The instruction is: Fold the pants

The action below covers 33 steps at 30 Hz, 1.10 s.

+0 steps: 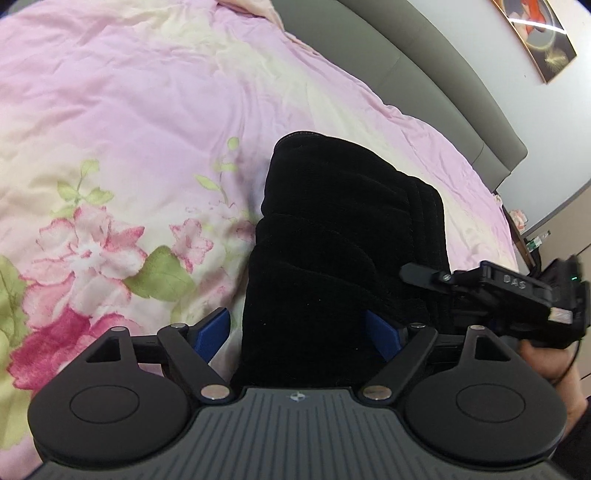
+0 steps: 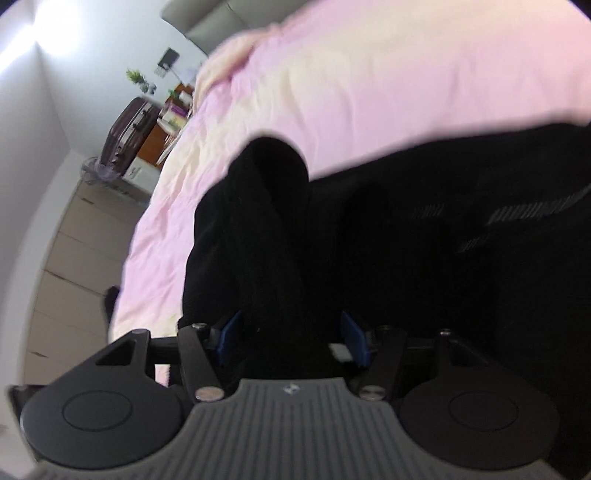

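The black pants [image 1: 343, 236] lie bunched on a pink floral bedspread [image 1: 129, 129]. My left gripper [image 1: 299, 332] has its blue pads on either side of a thick fold of the pants, closed on it. My right gripper [image 1: 517, 291] shows at the right edge of the left wrist view, touching the same cloth. In the right wrist view the right gripper [image 2: 291, 336] is shut on a raised fold of the pants [image 2: 424, 240], which spread to the right over the bedspread [image 2: 369, 74]. The fingertips are buried in the cloth.
A grey headboard [image 1: 424, 66] runs along the far side of the bed, under a framed picture [image 1: 535, 33]. A dark suitcase [image 2: 129, 129], a desk with a plant [image 2: 136, 77] and beige drawers [image 2: 74, 240] stand beside the bed.
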Tool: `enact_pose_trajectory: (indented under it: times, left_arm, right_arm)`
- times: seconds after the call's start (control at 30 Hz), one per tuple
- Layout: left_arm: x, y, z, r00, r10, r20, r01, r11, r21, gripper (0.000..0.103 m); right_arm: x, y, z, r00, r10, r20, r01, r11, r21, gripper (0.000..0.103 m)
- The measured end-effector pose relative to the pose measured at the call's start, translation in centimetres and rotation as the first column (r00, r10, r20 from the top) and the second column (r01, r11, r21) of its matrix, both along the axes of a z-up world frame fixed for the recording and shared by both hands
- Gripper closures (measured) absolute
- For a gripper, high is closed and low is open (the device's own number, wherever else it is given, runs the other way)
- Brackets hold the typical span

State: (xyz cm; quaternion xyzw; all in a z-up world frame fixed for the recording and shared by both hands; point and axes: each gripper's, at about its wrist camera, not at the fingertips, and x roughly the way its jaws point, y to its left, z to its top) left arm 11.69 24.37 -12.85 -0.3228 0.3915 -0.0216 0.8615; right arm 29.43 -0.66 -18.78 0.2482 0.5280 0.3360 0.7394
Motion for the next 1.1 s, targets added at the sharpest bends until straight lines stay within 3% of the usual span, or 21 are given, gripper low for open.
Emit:
enact_pose_trajectory:
  times: [0.07,0.13,0.2,0.23,0.3,0.37,0.47,0.57,0.67,0.73,0.77,0.83,0.9,0.97,1.1]
  left_arm:
    - [0.0,0.3,-0.5,1.0,0.004,-0.008,-0.004,0.999,-0.036,0.006]
    - [-0.2,0.5,-0.4,1.0,0.015,-0.006,-0.016,0.999,-0.049,0.007]
    - [-0.7,0.7,0.3,1.0,0.027,0.013,-0.026,0.998,-0.051,0.013]
    - [-1.0,0.9,0.7,0.999,0.035,0.039,-0.033,0.997,-0.067,0.013]
    - [-1.5,1.4,1.5,0.994,0.062,0.087,-0.053,0.993,-0.106,0.013]
    - [-1.5,1.6,1.9,0.993,0.079,0.09,-0.07,0.993,-0.1,0.013]
    - [-1.1,1.3,1.3,0.996,0.075,0.054,-0.07,0.994,-0.089,0.015]
    - [-0.4,0.0,0.1,1.0,0.027,0.014,-0.026,0.998,-0.065,0.016]
    - [0.2,-1.7,-1.2,0.999,-0.023,-0.034,0.023,1.0,0.005,0.013]
    - [0.0,-1.8,-1.4,0.999,-0.008,-0.038,0.01,0.999,0.044,0.01]
    - [0.1,-1.8,-1.4,0.999,-0.003,-0.044,0.005,0.999,0.046,0.01]
    - [0.1,-1.8,-1.1,0.999,0.006,-0.048,-0.003,0.997,0.073,0.01]
    - [0.0,-2.0,-1.0,0.999,0.009,-0.044,-0.005,0.995,0.096,0.01]
    - [-0.1,-2.0,-1.0,0.999,0.016,-0.044,-0.011,0.995,0.097,0.009]
    - [0.2,-2.3,-0.9,0.999,0.017,-0.047,-0.012,0.994,0.107,0.009]
  right_arm:
    - [-0.1,0.7,-0.1,0.999,0.027,0.025,-0.025,0.998,-0.053,0.067]
    - [-0.5,0.7,1.3,0.997,0.05,0.058,-0.046,0.997,-0.065,0.074]
    - [-0.9,-0.8,3.2,0.998,0.043,0.035,-0.046,0.995,0.09,0.09]
    - [-1.1,-1.9,4.2,0.999,0.031,0.014,-0.033,0.981,0.193,0.091]
    - [-2.0,-3.5,6.2,1.0,0.015,0.016,-0.019,0.949,0.314,0.093]
    - [-2.8,-4.8,7.1,1.0,-0.003,0.017,-0.003,0.936,0.352,0.093]
    - [-3.3,-6.4,5.0,0.998,-0.051,-0.039,0.06,0.953,0.296,0.092]
    - [-3.7,-6.8,0.3,0.99,-0.106,-0.096,0.117,0.986,0.116,0.094]
    - [-4.8,-7.6,-1.7,0.98,-0.16,-0.122,0.179,0.969,0.171,0.095]
    - [-5.4,-7.4,-0.5,0.985,-0.155,-0.077,0.165,0.976,0.145,0.089]
    - [-5.8,-7.1,0.5,0.989,-0.146,-0.032,0.149,0.984,0.101,0.08]
    - [-7.0,-6.5,3.5,0.983,-0.131,0.13,0.138,0.989,-0.05,0.07]
    - [-8.7,-5.9,6.9,0.938,-0.1,0.332,0.164,0.971,-0.173,0.068]
    - [-10.3,-4.9,9.3,0.87,-0.046,0.491,0.173,0.961,-0.215,0.067]
    - [-9.4,-1.1,10.2,0.843,0.066,0.534,0.078,0.967,-0.242,0.068]
